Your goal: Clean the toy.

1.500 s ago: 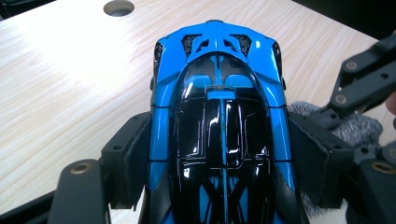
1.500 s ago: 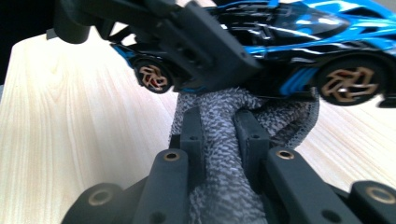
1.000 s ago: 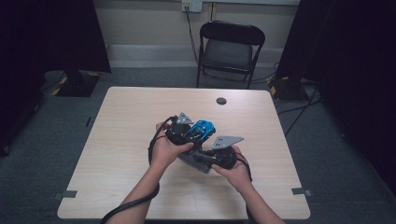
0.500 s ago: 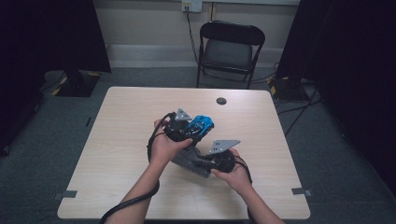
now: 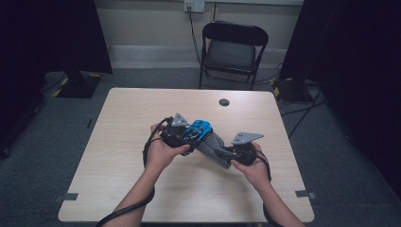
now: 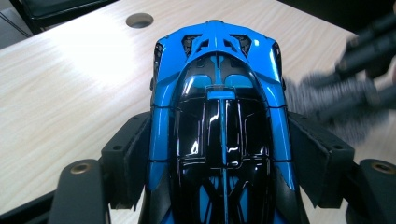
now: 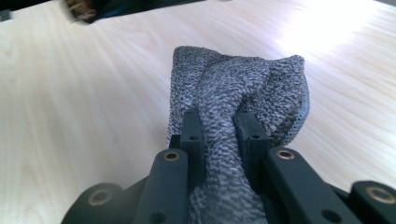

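A pale wood-grain counter (image 5: 118, 189) is standing on grey carpet in a dim room, with dark curtains hanging at both sides. A black folding chair (image 5: 231, 49) is sitting beyond the far edge, against a light wall where a cable is dropping from a wall outlet (image 5: 194, 5). A round grommet hole (image 5: 223, 102) is showing near the far edge of the counter, and it is appearing again in the left gripper view (image 6: 139, 20). Small strips of tape (image 5: 66, 196) are marking the floor near the near corners.

Over the middle of the counter, the left claw (image 5: 188, 137) is pinching a blue and black toy car (image 5: 198, 131) across its flanks; in the left gripper view the pads are pressing on both sides of the car (image 6: 219, 121), whose glossy roof is catching the light. The right claw (image 5: 226, 153) is squeezing a bunched grey knit cloth (image 5: 213, 146); in the right gripper view the jaws are standing close together with the cloth (image 7: 233, 93) gathered between them and fanning out past the tips. In the high view the cloth is lying just beside the car, seemingly touching its side. The counter is glaring brightly where the room light is falling on it.
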Action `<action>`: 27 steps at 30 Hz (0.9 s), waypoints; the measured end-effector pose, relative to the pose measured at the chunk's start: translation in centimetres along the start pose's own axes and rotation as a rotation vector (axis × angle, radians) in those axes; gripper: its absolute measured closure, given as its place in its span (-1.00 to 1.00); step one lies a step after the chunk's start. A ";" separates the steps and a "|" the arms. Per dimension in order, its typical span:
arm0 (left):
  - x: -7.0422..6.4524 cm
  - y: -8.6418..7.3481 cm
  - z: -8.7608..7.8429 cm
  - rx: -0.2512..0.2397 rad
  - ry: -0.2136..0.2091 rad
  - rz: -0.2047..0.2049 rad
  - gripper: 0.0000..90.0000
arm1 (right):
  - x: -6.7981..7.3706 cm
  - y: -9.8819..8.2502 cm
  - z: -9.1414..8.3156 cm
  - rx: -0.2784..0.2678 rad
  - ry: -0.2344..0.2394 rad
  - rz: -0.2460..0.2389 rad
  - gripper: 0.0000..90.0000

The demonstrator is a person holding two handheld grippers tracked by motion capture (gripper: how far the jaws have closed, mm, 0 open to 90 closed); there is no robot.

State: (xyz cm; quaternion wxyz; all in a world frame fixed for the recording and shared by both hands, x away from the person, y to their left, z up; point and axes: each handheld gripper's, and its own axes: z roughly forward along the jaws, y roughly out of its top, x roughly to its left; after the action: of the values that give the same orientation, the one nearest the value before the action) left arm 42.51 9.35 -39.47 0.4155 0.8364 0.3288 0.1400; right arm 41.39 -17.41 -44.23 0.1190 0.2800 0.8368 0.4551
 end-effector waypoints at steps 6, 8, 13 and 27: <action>-0.2 -1.3 0.3 0.013 -0.006 0.003 -0.37 | -1.5 0.1 -1.1 -0.015 -0.048 0.039 0.69; -0.3 -1.7 0.2 0.014 -0.008 0.005 -0.37 | -1.8 0.2 -1.3 -0.018 -0.063 0.052 0.69; -0.8 -2.2 0.0 0.008 -0.020 0.014 -0.37 | -2.3 0.6 -1.6 -0.029 -0.088 0.073 0.69; -1.4 -1.4 0.3 -0.004 -0.034 0.039 -0.37 | -1.2 1.8 -0.9 -0.060 -0.035 0.073 0.69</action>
State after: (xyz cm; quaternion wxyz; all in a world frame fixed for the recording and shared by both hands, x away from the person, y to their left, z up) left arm 40.99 8.82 -40.69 0.4197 0.8442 0.3050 0.1345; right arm 42.61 -17.94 -42.36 0.1256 0.3144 0.8098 0.4792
